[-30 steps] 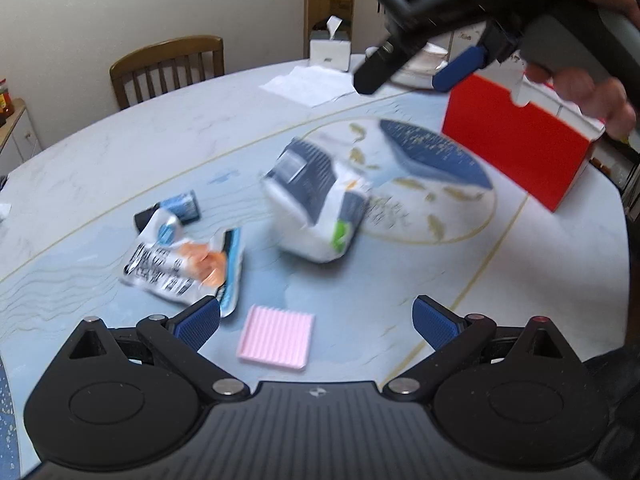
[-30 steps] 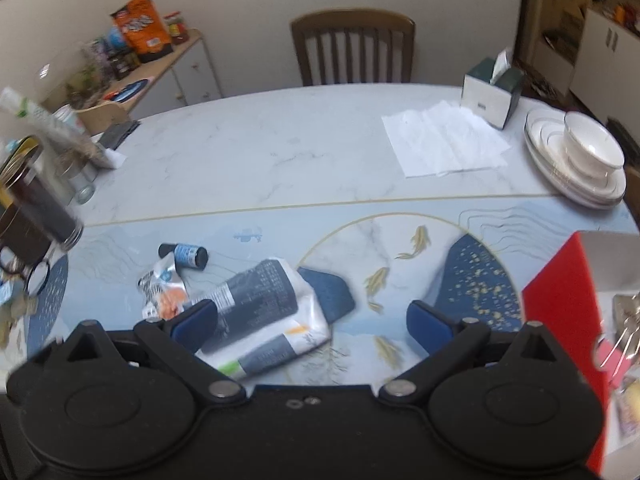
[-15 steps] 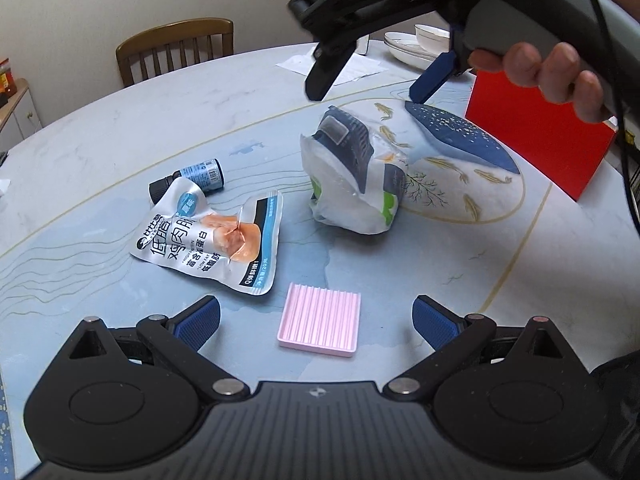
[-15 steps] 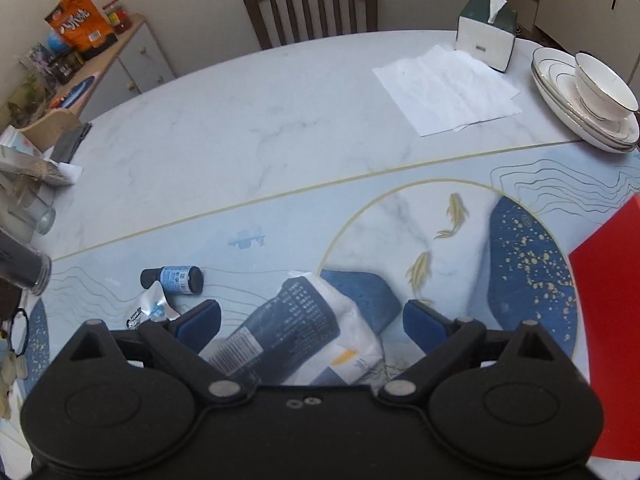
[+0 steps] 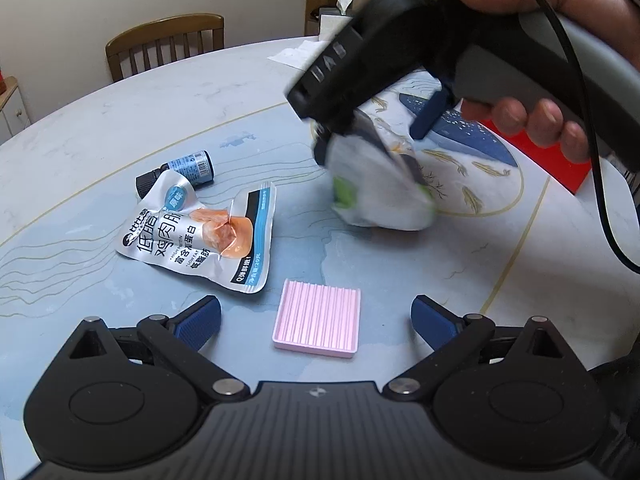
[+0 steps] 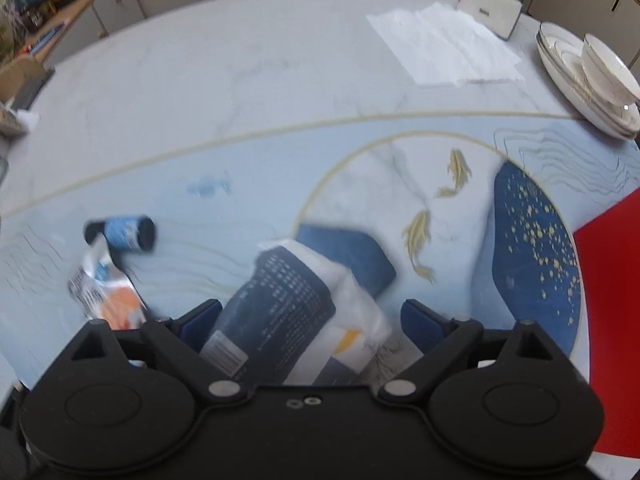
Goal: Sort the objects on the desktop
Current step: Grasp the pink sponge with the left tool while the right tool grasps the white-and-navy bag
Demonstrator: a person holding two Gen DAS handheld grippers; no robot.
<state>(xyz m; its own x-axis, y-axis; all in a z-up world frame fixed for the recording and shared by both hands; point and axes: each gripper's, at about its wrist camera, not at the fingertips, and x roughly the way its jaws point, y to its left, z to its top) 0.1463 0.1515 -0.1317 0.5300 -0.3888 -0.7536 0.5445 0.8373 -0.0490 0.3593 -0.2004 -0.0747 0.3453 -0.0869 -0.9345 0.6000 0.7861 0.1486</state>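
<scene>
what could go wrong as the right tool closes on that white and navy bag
1. The right tool is closing, with the soft white and navy bag between its fingers but not yet pinched; the bag may crumple or slip out.
2. The snack pouch and small bottle lie close beside it and might get knocked.

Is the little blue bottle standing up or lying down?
Lying down. The little blue bottle rests on its side on the table, its black cap partly under the corner of the silver snack packet.

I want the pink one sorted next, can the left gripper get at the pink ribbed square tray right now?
Probably yes: the pink ribbed square tray lies flat, apart, straight ahead of the open left gripper.
</scene>
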